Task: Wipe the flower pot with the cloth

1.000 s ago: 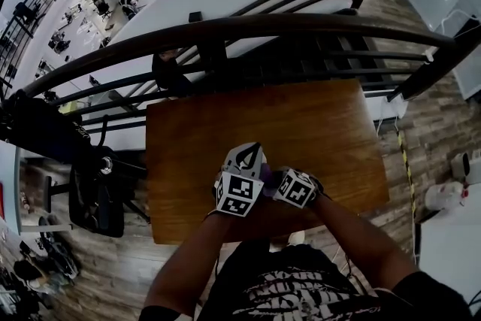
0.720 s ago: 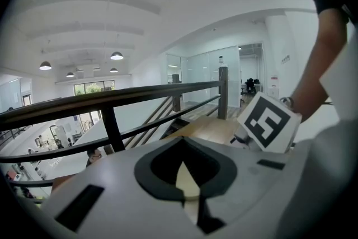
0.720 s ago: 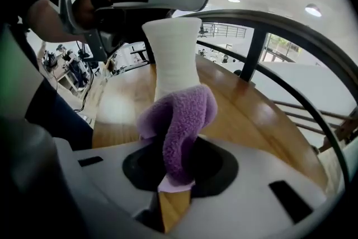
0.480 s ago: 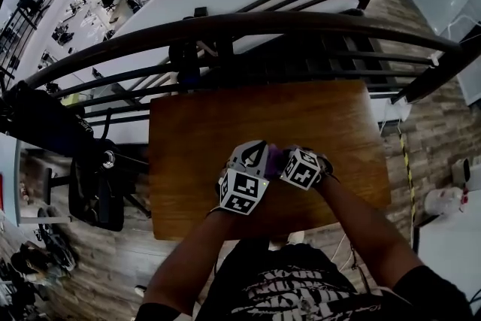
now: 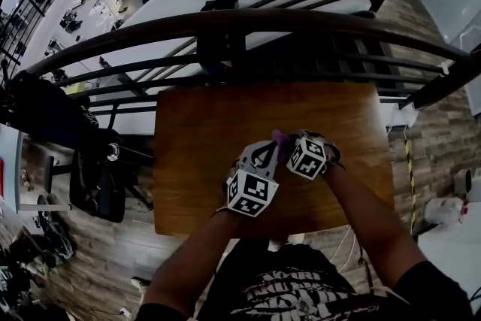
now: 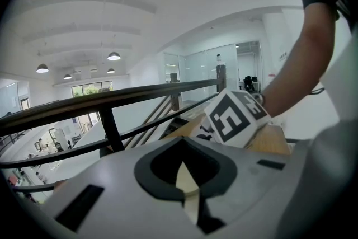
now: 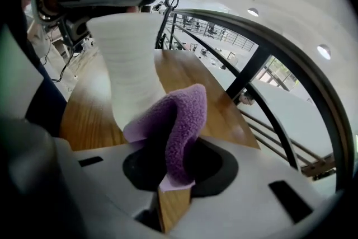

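Left gripper [image 6: 186,176]: jaws clamp white flower pot [image 7: 131,64]. Right gripper [image 7: 168,176]: jaws pinch purple cloth [image 7: 182,120] against it, above the worktop [image 5: 203,131].

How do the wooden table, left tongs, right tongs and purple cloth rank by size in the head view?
1. wooden table
2. left tongs
3. right tongs, slightly smaller; perhaps only farther from the camera
4. purple cloth, mostly hidden

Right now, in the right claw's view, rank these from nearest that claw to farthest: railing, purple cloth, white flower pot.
1. The purple cloth: pinched in the right claw.
2. The white flower pot: just behind it, left of centre.
3. The railing: beyond the table, at right.
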{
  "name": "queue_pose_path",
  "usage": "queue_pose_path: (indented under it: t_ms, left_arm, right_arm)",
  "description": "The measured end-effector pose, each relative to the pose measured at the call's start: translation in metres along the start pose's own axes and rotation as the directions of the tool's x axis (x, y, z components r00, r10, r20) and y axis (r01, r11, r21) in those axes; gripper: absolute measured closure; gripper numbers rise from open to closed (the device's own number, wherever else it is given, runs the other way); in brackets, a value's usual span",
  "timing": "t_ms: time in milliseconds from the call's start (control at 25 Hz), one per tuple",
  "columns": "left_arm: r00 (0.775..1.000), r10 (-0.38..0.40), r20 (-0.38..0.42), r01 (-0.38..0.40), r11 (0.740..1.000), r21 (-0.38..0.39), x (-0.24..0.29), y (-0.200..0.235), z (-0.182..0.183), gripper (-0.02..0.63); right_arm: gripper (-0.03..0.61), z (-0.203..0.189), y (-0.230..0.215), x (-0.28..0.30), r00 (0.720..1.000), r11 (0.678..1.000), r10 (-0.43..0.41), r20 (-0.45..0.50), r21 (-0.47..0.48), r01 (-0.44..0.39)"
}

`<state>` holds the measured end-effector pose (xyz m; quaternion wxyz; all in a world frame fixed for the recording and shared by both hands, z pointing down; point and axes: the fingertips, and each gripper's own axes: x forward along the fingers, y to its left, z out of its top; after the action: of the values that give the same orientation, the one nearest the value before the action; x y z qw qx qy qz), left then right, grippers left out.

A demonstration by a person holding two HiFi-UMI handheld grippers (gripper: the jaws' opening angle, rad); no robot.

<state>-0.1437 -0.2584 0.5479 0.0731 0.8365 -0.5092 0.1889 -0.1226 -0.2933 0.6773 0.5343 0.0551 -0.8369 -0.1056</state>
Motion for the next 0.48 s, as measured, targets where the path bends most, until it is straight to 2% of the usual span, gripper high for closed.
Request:
queue_pose_path:
  t_ms: [160, 280, 480]
  left_arm:
    - [1.000, 0.004, -0.005, -0.004, 1.000, 0.003, 0.001, -0.001, -0.001, 0.615]
    - [1.000, 0.007, -0.008, -0.007, 1.000, 0.005, 0.002, 0.000, -0.002, 0.615]
    - [1.000, 0.011, -0.013, -0.011, 1.000, 0.008, 0.003, 0.001, -0.001, 0.615]
  right_arm:
    - [0.509, 0.024, -0.020, 0.007, 0.999, 0.998, -0.036, 0.041, -0.044, 0.037]
    - [0.511, 0.034, -0.023, 0.017, 0.998, 0.995, -0.033, 0.053, -0.094, 0.037]
    - [0.511, 0.006, -0.014, 0.013, 1.000, 0.998, 0.007, 0.020, -0.066, -0.006]
